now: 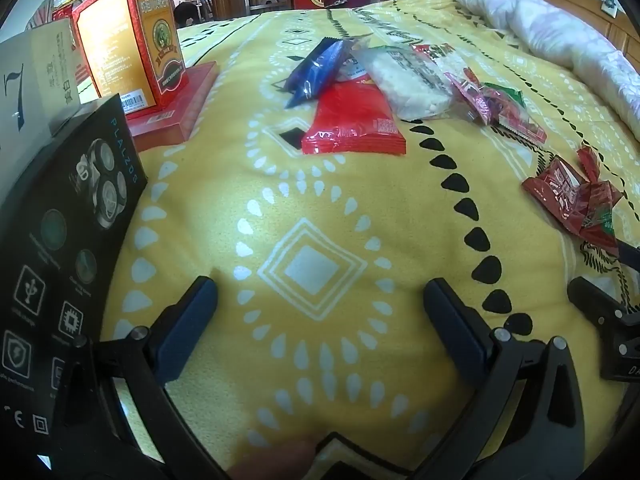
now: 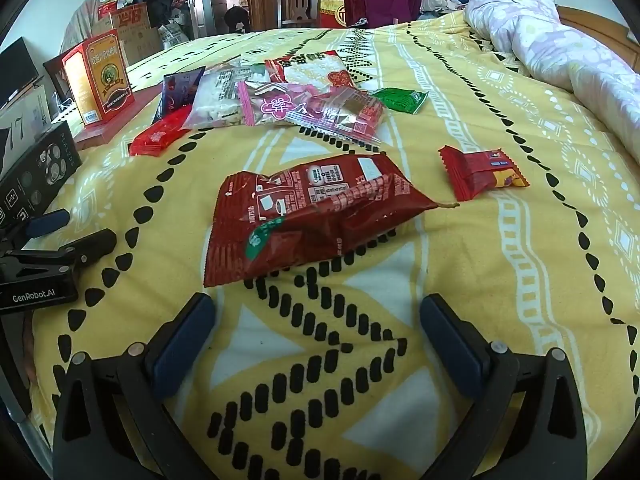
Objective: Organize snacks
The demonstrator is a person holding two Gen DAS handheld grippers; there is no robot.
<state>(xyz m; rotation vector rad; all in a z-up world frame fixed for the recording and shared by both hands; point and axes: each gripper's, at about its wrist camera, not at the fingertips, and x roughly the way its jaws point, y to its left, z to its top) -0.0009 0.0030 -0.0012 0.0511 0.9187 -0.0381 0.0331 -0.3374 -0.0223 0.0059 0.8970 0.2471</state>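
Left tool (image 1: pixel 320 312): spread wide, nothing between the pads, held above the yellow patterned blanket (image 1: pixel 312 208).
Right tool (image 2: pixel 316 328): spread wide too, nothing pinched, just short of the big dark red packet (image 2: pixel 312 216).
Snack pile: blue packet (image 1: pixel 316 70), red packet (image 1: pixel 352 120) and clear bag of white pieces (image 1: pixel 408 80) are seen overlapping further up the bed.
Small red bar (image 2: pixel 480 172): lying alone, right of the big packet.
Green packet (image 2: pixel 400 100): beside the pile; its contents cannot be made out.
Left edge: orange-red box (image 1: pixel 132 40) stood upright, black box (image 1: pixel 68 240) nearer.
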